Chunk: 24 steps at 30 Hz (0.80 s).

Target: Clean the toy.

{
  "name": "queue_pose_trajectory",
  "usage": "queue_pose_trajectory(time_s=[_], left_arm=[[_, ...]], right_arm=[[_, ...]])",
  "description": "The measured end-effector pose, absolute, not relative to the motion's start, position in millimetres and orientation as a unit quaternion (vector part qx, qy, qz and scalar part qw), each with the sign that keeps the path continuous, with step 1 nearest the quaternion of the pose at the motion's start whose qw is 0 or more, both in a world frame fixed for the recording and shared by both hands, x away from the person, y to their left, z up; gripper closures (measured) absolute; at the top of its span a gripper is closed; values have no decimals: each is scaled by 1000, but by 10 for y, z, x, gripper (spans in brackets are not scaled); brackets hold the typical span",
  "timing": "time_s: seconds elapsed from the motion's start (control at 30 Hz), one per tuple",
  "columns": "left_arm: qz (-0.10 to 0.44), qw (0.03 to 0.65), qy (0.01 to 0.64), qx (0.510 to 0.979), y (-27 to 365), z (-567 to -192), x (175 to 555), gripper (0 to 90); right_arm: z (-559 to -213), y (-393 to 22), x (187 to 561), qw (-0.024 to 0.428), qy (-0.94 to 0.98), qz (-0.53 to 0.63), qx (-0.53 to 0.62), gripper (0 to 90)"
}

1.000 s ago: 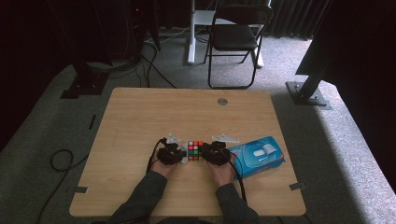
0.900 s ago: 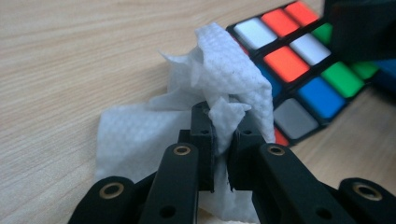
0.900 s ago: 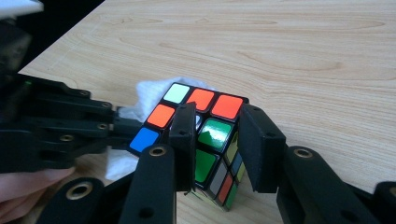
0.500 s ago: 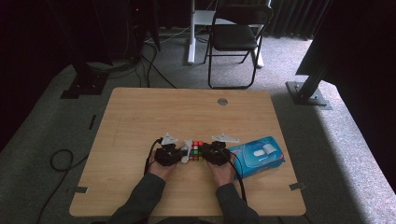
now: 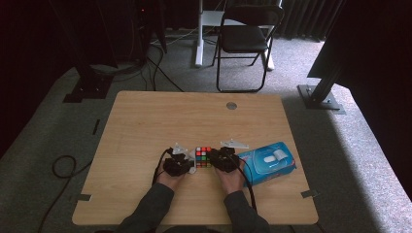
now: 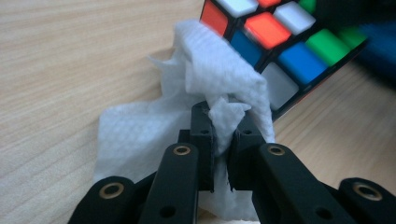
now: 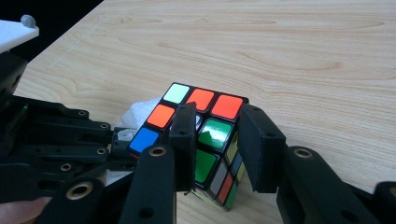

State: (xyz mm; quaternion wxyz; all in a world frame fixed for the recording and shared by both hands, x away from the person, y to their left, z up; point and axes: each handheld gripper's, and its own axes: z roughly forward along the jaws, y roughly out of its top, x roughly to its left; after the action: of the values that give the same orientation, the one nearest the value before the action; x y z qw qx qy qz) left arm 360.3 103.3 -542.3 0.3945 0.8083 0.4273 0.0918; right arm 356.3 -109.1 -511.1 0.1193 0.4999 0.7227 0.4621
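The right gripper [image 7: 215,140] grasps the Rubik's cube [image 7: 196,140]; the left gripper [image 6: 223,140], clenched on the wet wipe [image 6: 224,79], should rub each face gently.

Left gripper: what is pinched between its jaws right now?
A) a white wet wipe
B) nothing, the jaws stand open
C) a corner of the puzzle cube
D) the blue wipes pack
A: in the left gripper view the left gripper has its jaws closed on a bunched white wet wipe, which is pressed against the side of the puzzle cube.
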Motion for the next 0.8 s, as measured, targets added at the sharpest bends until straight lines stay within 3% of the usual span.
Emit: queue_pose_trajectory(time_s=[0.13, 0.63, 0.8], left_arm=[[96, 389, 417, 816, 1034, -5404, 3618, 830], [88, 445, 460, 763, 1319, -5275, 3823, 827], [65, 457, 453, 763, 1314, -5303, 3843, 814]], right_arm=[[-5099, -1086, 3567, 120, 726, 458, 498, 676], [-5081, -1034, 3559, 96, 768, 461, 434, 694], [-5075, -1026, 3558, 98, 775, 458, 423, 683]])
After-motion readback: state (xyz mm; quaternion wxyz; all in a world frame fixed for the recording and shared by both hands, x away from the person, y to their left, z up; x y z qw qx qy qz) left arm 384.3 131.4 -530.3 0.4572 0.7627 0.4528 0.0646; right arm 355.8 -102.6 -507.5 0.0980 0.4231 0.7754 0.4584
